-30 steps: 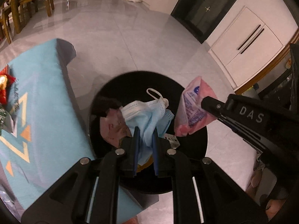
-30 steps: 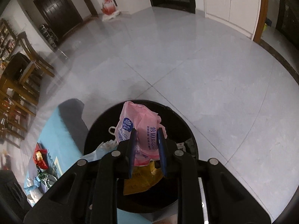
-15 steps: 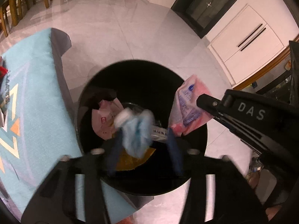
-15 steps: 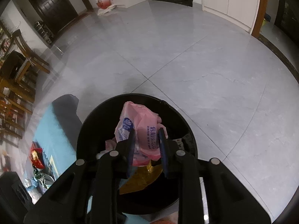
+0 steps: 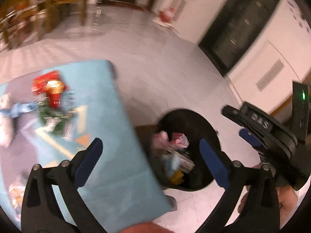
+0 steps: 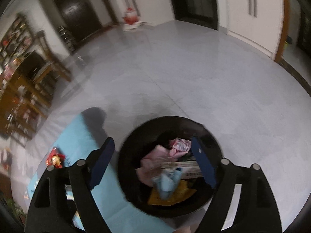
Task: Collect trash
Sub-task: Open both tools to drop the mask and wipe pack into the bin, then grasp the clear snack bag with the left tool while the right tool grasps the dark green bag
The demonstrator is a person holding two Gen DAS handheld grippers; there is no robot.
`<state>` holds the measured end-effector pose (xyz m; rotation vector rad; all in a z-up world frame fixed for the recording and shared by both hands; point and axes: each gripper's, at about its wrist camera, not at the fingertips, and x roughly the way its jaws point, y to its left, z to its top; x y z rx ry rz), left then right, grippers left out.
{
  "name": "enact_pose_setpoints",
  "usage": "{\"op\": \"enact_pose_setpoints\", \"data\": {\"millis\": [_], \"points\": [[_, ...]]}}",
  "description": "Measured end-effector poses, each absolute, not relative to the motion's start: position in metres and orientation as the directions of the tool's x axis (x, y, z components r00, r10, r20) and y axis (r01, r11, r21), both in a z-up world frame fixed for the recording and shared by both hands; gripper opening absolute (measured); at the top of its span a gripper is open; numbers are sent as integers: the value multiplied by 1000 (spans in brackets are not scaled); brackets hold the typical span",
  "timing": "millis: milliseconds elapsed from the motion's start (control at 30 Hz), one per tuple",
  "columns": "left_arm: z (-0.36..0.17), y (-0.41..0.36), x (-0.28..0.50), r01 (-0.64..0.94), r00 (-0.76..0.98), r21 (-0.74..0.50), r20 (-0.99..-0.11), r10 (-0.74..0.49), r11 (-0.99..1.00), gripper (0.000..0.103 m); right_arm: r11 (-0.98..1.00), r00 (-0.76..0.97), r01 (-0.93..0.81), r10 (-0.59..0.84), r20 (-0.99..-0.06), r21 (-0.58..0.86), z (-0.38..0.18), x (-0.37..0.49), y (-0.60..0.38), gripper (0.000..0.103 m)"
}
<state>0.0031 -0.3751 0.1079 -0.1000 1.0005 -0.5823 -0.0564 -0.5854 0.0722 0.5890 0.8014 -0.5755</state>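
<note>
A round black bin (image 6: 217,141) is seen from above on a glossy pale grey tiled floor (image 6: 194,81), just beside a table covered with a smooth light-blue cloth (image 5: 120,155). Inside the bin, a crumpled pink plastic wrapper (image 6: 179,144), a soft blue face mask (image 6: 167,182), a flat yellow packet (image 6: 182,194) and a printed carton are piled loosely.

The left gripper (image 5: 149,159) is shown with its jaws opening, spread wide, nothing between the blue pads. The right gripper (image 6: 153,163) is likewise opening above the bin, and nothing is held.

Part of the task is judged done, since several items already lie in the bin. More is left on the table: a shiny red and gold wrapper (image 5: 52,89), a green foil packet (image 5: 52,116), a blue mask (image 5: 21,107) and blurred pale pieces.
</note>
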Motion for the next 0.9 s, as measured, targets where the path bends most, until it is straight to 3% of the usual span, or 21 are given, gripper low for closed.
{"op": "enact_pose_setpoints", "data": {"millis": [133, 267, 467, 767, 900], "points": [[124, -316, 8, 335, 457, -339, -758, -466, 879, 100, 781, 616, 573, -209, -760, 249, 89, -36, -546, 83], [134, -245, 5, 221, 529, -276, -772, -353, 935, 100, 855, 648, 460, -138, -749, 240, 96, -13, -508, 83], [108, -153, -11, 102, 548, -190, -808, -215, 976, 100, 929, 644, 308, -45, -764, 205, 96, 21, -455, 84], [24, -110, -40, 77, 363, -281, -886, -289, 957, 100, 976, 596, 120, 74, -800, 180, 77, 52, -378, 83], [1, -121, -39, 92, 330, -245, -907, -261, 965, 100, 977, 574, 89, 109, -812, 194, 66, 60, -362, 83]]}}
